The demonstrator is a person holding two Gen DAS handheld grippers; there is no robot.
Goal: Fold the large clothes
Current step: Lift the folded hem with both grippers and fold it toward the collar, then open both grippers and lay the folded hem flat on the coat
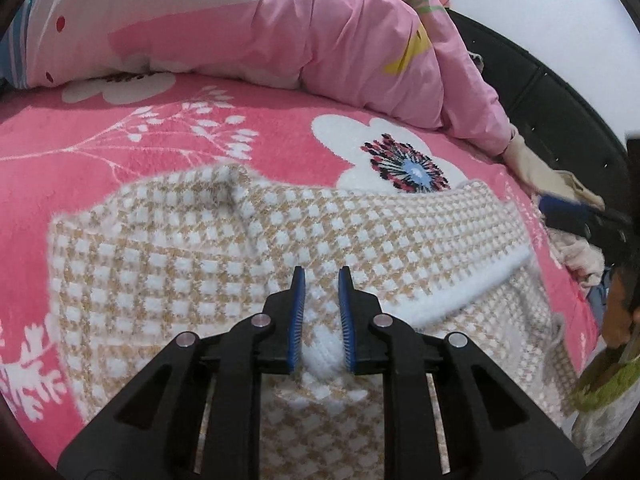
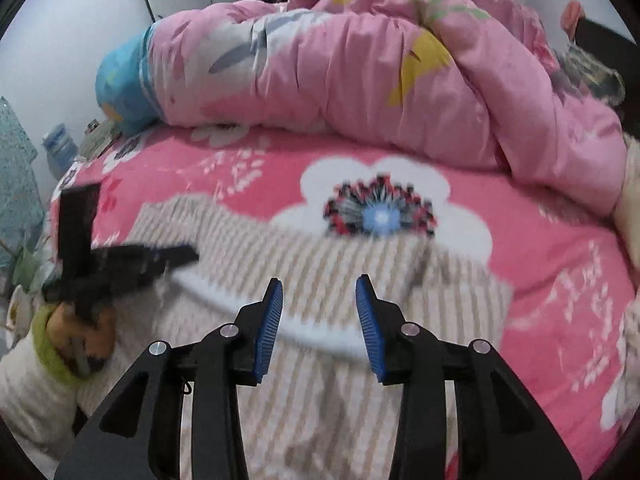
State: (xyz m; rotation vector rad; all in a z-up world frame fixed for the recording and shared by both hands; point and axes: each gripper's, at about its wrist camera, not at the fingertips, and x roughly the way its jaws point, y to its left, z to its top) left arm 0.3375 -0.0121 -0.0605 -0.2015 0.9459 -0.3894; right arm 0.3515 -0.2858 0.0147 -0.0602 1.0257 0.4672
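Observation:
A fluffy beige-and-white checked sweater (image 1: pixel 160 280) lies spread on the pink flowered bedspread (image 1: pixel 120 140). A sleeve with a white cuff band (image 1: pixel 460 300) is folded across it. My left gripper (image 1: pixel 321 272) is shut on a bunched piece of the white knitted edge (image 1: pixel 324 360), held deep between its blue pads. In the blurred right wrist view, my right gripper (image 2: pixel 319 280) hovers open over the sweater (image 2: pixel 320 400). The white band (image 2: pixel 224 296) runs beneath its jaws and the pads do not press on it. The left gripper (image 2: pixel 188 256) shows at left, held by a hand with a green cuff.
A bunched pink duvet (image 1: pixel 320 40) fills the far side of the bed (image 2: pixel 360 80). A dark headboard (image 1: pixel 540 92) and loose pale clothes (image 1: pixel 580 260) lie at the right edge. Small items (image 2: pixel 60 144) stand beside the bed at left.

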